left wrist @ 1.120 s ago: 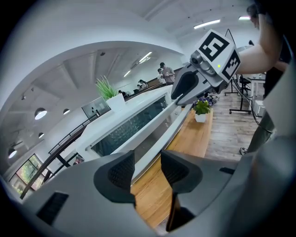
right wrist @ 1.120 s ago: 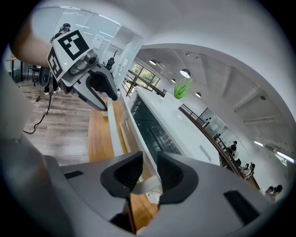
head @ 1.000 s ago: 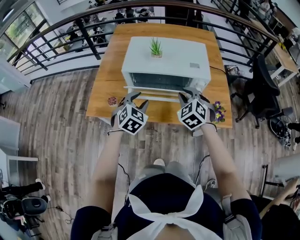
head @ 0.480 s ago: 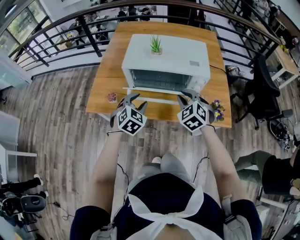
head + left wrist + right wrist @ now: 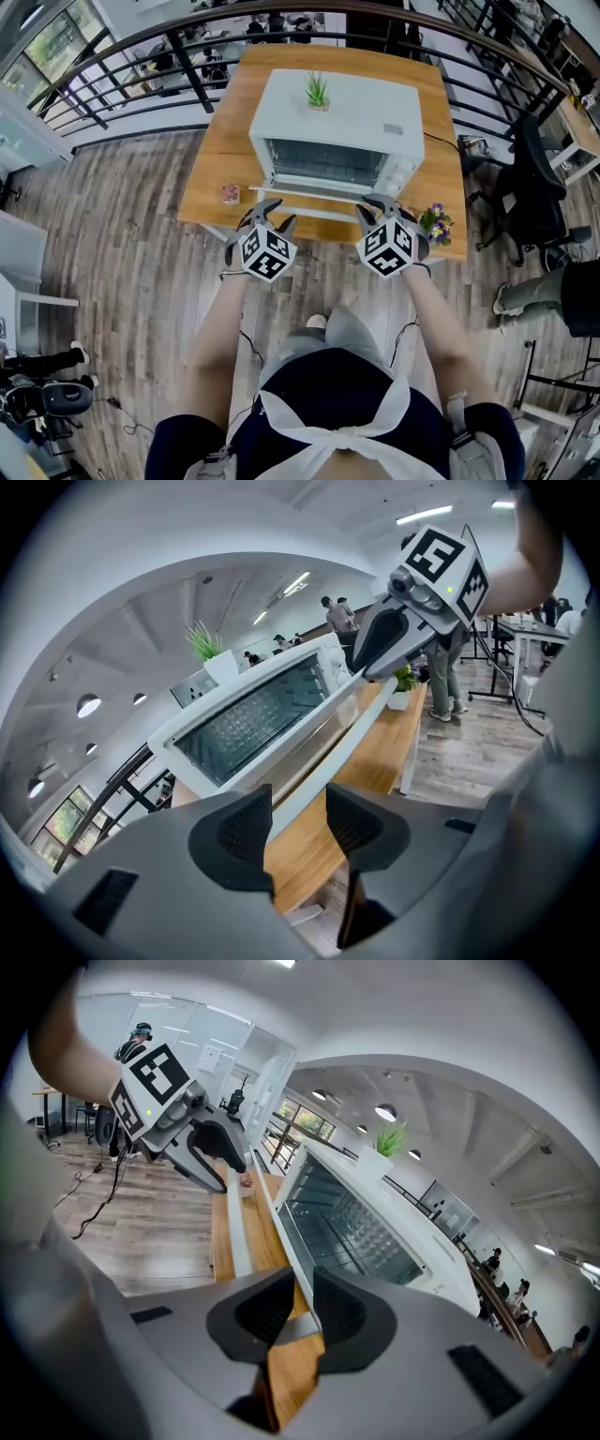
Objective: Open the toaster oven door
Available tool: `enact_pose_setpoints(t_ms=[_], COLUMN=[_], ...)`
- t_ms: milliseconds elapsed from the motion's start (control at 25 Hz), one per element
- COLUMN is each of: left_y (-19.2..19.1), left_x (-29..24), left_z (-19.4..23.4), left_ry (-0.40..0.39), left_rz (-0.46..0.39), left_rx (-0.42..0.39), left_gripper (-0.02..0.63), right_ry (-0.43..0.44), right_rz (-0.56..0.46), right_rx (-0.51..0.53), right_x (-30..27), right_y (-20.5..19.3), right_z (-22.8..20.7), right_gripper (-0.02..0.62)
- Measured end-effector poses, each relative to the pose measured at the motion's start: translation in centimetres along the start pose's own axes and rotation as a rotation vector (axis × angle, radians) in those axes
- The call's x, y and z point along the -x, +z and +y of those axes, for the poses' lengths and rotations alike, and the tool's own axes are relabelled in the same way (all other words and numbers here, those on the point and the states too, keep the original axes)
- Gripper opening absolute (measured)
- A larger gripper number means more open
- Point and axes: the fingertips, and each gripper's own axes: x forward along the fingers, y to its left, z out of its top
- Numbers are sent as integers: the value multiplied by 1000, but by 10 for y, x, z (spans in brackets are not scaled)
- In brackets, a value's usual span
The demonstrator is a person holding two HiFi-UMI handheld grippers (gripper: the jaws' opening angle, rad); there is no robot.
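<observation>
door [image 5: 253,714] ajar; l-gripper [image 5: 298,808] round handle [image 5: 330,755], r-gripper [image 5: 302,1299] closing on it

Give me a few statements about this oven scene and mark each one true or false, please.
1. A green plant stands on top of the toaster oven. True.
2. The oven sits on the floor. False: it sits on a wooden table.
3. Both grippers are at the handle. True: the left gripper has its jaws apart round it; the right gripper has just been closing its jaws on it.
4. The door lies flat, fully open. False: it stands steep.
5. The flowers stand at the table's left end. False: the purple flowers are at its right end.
</observation>
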Motion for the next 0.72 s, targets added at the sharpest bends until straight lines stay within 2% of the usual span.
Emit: enact_pose_setpoints(t_ms=[480, 720], left_y=[-21, -26], left_x=[1, 0], left_z=[-20, -22], left_ry=[13, 25], left_rz=[42, 43], left_rx=[-1, -2], left_gripper=[187, 187], right_ry=[46, 41], right_rz=[-1, -8], right_rx=[-12, -15], right_x=[4, 3], right_y=[-12, -14], right_z=[26, 30], right_gripper=[71, 71])
